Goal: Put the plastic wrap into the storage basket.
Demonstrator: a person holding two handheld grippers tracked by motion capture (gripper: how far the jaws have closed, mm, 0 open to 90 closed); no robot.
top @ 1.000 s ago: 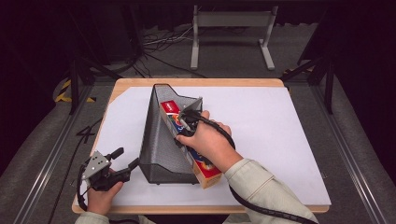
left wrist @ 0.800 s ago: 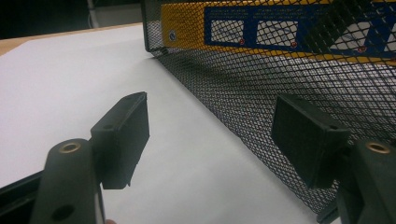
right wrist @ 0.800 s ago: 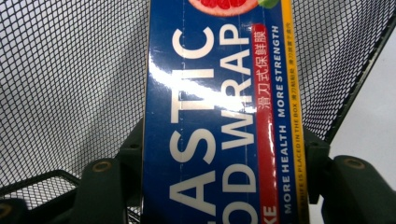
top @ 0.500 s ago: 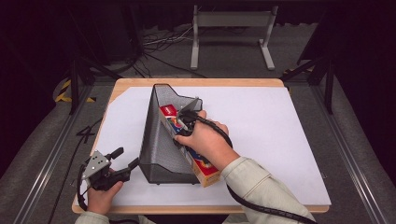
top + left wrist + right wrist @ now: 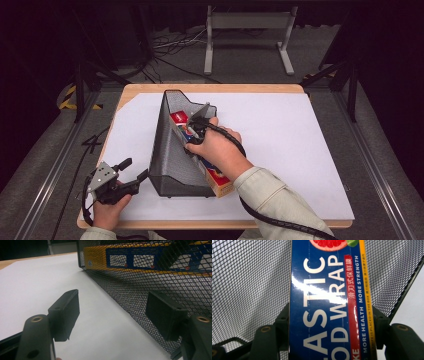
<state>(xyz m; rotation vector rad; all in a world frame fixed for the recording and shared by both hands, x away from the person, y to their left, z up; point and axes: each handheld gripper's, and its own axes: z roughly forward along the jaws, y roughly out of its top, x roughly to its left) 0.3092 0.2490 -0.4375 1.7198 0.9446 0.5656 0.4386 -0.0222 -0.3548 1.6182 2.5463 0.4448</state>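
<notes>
A black mesh file holder (image 5: 170, 155) lies on the white table top (image 5: 300, 150). A long blue and yellow plastic wrap box (image 5: 218, 178) rests slanted inside it, its near end sticking out of the open side. My right gripper (image 5: 196, 131) is shut on the box (image 5: 329, 302), one jaw on each long side, with mesh (image 5: 249, 285) behind. My left gripper (image 5: 134, 168) stands open at the table's front left, just off the holder's near corner. Between its jaws (image 5: 112, 307) is bare table, and the mesh wall (image 5: 140, 287) with the box (image 5: 150, 257) behind it lies ahead.
The wooden table edge (image 5: 210, 224) runs along the front. On the floor beyond the table stand a grey metal frame (image 5: 247, 35) and loose cables (image 5: 170, 45). White surface lies open to the right of the holder and at the far left.
My right hand has shifted slightly left with the box in the holder. The left hand and its gripper have stayed put.
</notes>
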